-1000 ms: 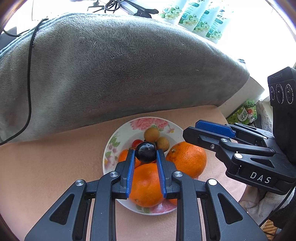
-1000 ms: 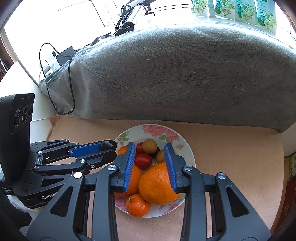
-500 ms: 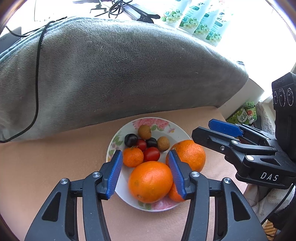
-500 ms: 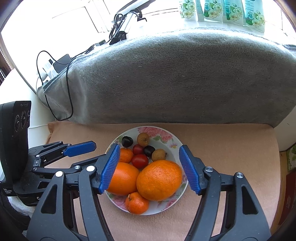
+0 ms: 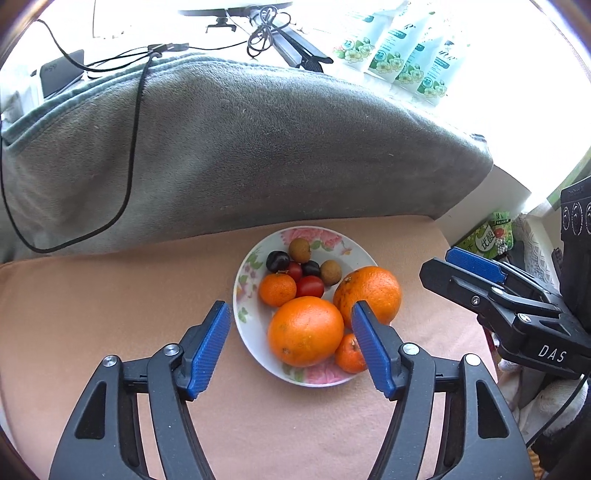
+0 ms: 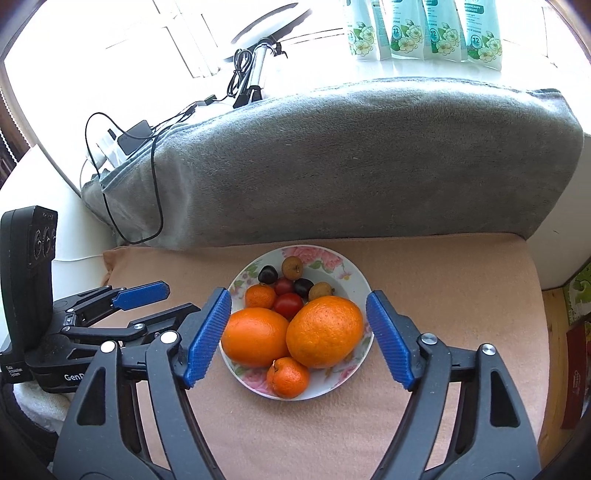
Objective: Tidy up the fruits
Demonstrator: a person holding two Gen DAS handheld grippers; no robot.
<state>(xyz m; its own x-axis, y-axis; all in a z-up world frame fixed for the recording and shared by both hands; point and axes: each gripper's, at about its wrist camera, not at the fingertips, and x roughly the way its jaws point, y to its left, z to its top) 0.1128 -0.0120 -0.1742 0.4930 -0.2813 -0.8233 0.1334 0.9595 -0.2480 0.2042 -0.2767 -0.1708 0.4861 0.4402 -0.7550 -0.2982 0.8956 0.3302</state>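
A floral plate sits on the tan cloth and holds two large oranges, two small mandarins, cherry tomatoes, two dark plums and brown longans. My left gripper is open and empty, raised in front of the plate. My right gripper is open and empty, also pulled back above the plate's near side. Each gripper shows in the other's view: the right one, the left one.
A grey blanket-covered bolster rises behind the plate. Cables and a charger lie on it at the left. Detergent pouches stand on the sill. A snack packet lies off the cloth's right edge.
My left gripper let go of a dark plum onto the plate, opened and drew back. My right gripper opened off the large orange and drew back too.
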